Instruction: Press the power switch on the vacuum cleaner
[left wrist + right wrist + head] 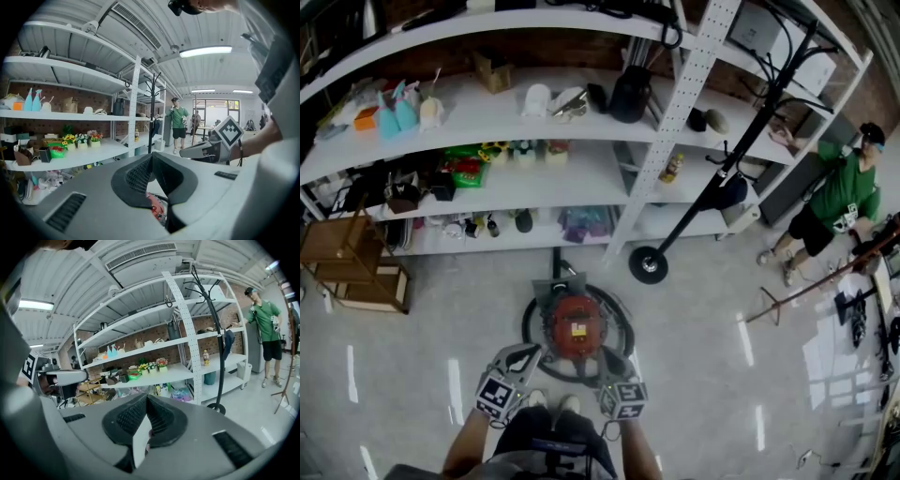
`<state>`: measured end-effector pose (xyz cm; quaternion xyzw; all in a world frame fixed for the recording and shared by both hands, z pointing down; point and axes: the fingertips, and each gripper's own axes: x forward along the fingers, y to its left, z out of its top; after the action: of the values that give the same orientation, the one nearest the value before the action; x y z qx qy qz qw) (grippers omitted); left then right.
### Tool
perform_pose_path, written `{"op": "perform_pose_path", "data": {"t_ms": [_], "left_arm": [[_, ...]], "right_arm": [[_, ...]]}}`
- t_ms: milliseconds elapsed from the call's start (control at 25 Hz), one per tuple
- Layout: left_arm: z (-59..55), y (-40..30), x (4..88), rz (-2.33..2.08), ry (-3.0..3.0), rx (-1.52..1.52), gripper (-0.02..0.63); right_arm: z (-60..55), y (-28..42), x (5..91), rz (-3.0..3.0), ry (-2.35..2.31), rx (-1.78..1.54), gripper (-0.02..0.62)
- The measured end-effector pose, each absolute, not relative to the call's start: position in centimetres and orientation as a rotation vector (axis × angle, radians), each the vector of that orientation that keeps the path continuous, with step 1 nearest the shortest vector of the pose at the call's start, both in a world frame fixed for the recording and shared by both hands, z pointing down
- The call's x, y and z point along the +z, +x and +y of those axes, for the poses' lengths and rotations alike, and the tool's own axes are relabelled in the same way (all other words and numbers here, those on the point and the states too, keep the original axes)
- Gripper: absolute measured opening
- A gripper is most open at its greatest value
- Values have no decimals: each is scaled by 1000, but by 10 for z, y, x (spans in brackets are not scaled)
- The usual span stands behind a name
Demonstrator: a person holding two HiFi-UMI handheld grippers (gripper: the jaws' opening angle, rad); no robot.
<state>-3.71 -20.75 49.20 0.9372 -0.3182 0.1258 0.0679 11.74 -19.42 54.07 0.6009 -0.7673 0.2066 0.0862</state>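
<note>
The vacuum cleaner (575, 324) is a round red canister in a black ring base, standing on the floor just ahead of my feet. I cannot make out its power switch. My left gripper (526, 356) hovers at its left front edge and my right gripper (610, 364) at its right front edge, both a little above it. In the left gripper view the jaws (151, 157) meet at the tips, and a bit of the red vacuum (154, 205) shows below them. The right gripper (146, 399) is shut too, with nothing held.
White shelves (581, 178) with bottles, flowers and boxes stand behind the vacuum. A black coat rack's round base (648, 265) sits on the floor to the right. A wooden stand (347, 262) is at the left. A person in green (844, 192) stands far right.
</note>
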Motion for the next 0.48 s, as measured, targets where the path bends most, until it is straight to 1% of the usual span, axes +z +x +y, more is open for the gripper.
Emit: {"op": "perform_pose_path", "data": {"t_ms": [480], "left_arm": [[-198,-46,443,-997,2870,328,8]], "right_arm": [[-169,115,482,-2293,1848,585,12]]}}
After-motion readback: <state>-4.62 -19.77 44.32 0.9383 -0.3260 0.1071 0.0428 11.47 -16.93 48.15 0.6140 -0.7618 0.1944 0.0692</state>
